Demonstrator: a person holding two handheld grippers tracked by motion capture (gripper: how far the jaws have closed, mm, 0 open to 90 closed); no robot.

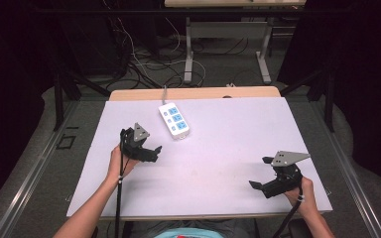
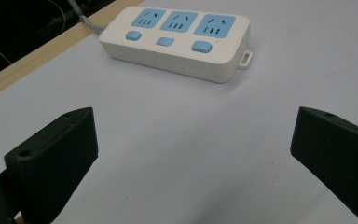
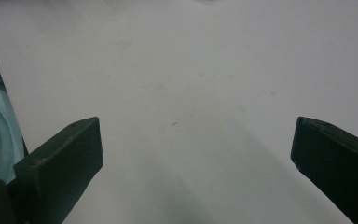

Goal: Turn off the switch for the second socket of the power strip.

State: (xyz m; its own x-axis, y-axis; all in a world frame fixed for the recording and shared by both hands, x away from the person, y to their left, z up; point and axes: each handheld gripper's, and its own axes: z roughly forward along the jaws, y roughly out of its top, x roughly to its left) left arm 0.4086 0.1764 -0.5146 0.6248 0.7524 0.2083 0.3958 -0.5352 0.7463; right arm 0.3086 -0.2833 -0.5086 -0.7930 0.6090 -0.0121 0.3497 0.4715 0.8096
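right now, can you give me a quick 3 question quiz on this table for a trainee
1. True or false: the left gripper has its jaws shut on the power strip.
2. How many blue outlets does the power strip have on top?
3. Which gripper is nearer the power strip: A) the left gripper, B) the right gripper?

Key:
1. False. Its jaws stand wide apart over the bare white table, short of the strip.
2. Three, each with a blue switch beside it.
3. A. The right gripper, also open, is near the table's front right corner, far from the strip.
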